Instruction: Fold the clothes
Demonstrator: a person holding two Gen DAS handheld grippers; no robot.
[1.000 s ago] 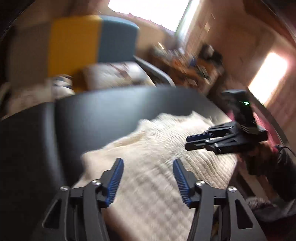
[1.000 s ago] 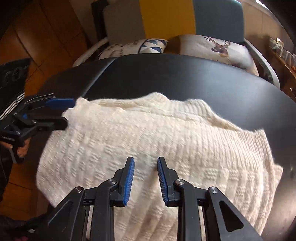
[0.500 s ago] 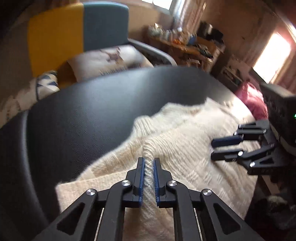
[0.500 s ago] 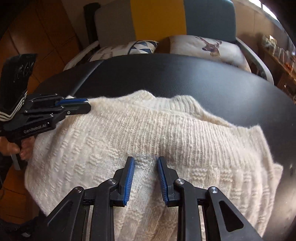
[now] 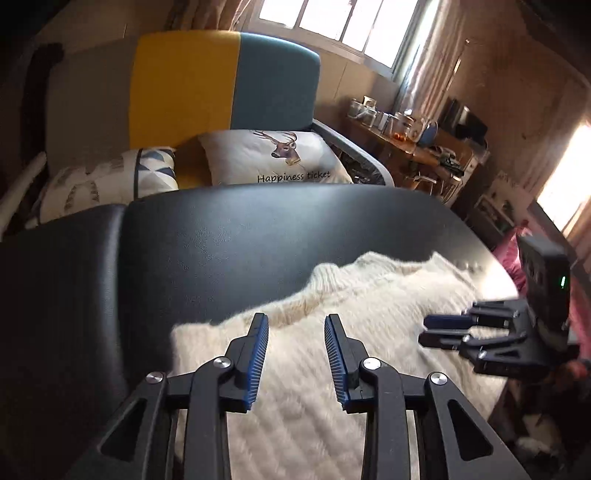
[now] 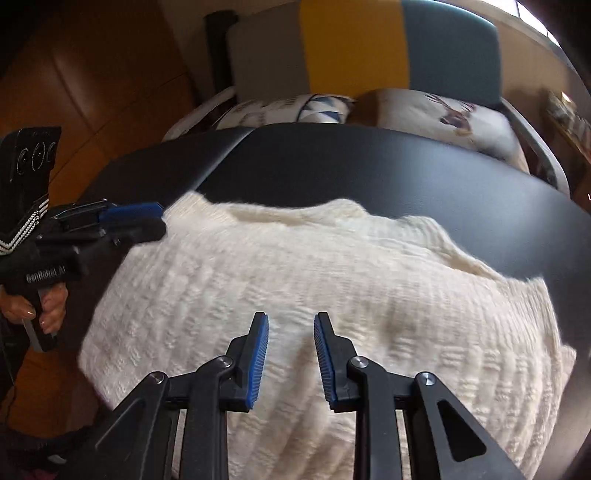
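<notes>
Left wrist only: cluttered sideboard (image 5: 413,136) beneath window (image 5: 332,22).

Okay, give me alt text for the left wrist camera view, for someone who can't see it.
The left gripper, jaws apart and holding nothing, hovers over a cream knit sweater spread on a black table. The right gripper reaches in from the right edge; a sofa with a deer cushion sits behind.

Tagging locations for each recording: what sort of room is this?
Probably a home living room: a sofa with a deer cushion, a cluttered side table beneath curtained windows.
</notes>
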